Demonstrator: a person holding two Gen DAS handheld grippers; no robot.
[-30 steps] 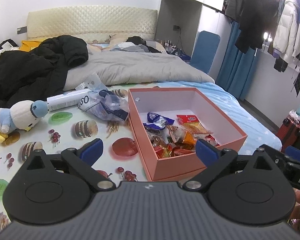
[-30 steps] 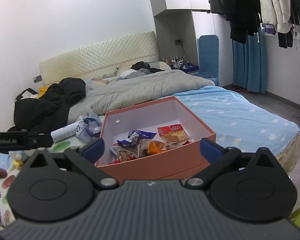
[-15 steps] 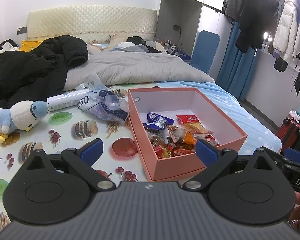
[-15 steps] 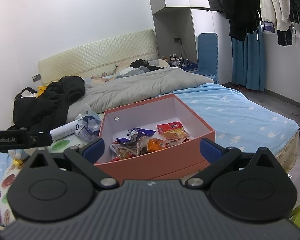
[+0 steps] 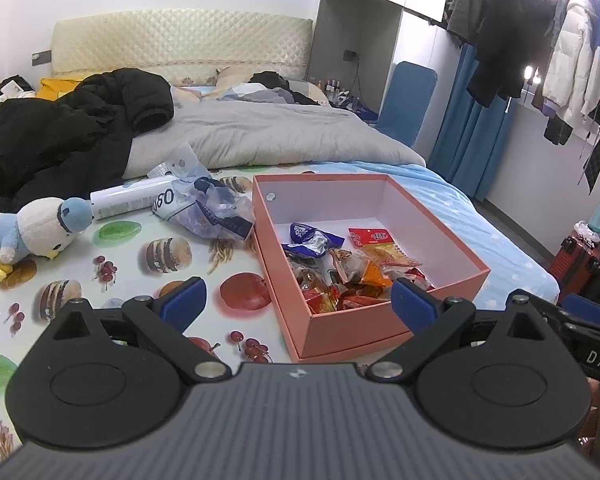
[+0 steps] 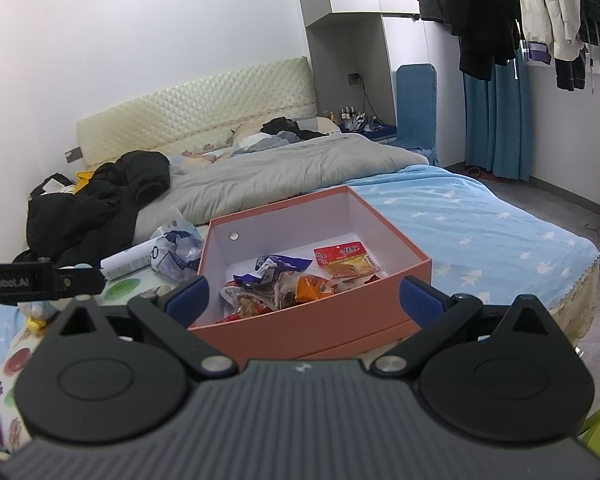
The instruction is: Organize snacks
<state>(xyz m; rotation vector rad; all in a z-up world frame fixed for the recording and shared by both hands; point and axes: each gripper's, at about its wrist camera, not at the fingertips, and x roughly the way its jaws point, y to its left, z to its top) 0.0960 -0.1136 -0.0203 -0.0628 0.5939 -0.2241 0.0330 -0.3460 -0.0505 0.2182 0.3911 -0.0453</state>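
Snacks (image 5: 342, 268) are all piled up inside the pink box (image 5: 380, 326), mostly bunched toward its near-left corner, so the far right part of the white floor is bare. On top of the heap sits a crumpled blue-purple wrapper (image 5: 310, 238), and next to it toward the right lies a flat red and yellow packet (image 5: 374, 240); under those it's a jumble of orange and red wrappers I can't really tell apart. From the right wrist view you get the same pile (image 6: 288, 284) behind the box's front wall (image 6: 320, 328). The box sits open on a bed, partly on a mat printed with burgers and fruit (image 5: 168, 252) and partly on the light blue sheet with stars (image 6: 480, 224). Left gripper (image 5: 296, 300) hangs in front of the box with its blue-padded fingers (image 5: 182, 302) spread wide and nothing between them. Right gripper (image 6: 304, 298) is the same deal, fingers (image 6: 420, 298) wide apart, empty, hovering at the near edge of the box. Just left of the box is a crinkled clear plastic bag (image 5: 208, 212) touching a white tube (image 5: 132, 200), and further left a plush penguin (image 5: 32, 232) lies on its side. A black jacket (image 5: 68, 132) is heaped at the back left next to a grey duvet (image 5: 268, 140).
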